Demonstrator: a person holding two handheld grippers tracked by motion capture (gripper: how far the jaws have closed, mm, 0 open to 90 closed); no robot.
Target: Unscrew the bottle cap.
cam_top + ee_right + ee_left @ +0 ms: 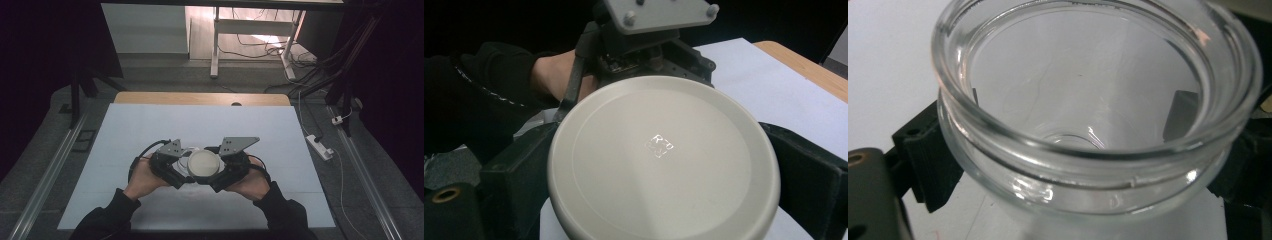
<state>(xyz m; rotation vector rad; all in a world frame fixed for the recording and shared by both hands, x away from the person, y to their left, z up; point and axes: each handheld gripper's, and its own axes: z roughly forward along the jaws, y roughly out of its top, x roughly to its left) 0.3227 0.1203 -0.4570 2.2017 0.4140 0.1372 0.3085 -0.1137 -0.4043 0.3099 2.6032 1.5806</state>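
I see the left gripper (1083, 150) clamped around an open glass jar (1098, 115). The right gripper (659, 165) holds a cream lid (664, 160); from above, the lid hides the jar.

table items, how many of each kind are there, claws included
glass jar: 1
round off-white lid: 1
claws: 2, the left claw shut on the glass jar, the right claw shut on the round off-white lid
white table sheet: 1
total: 5
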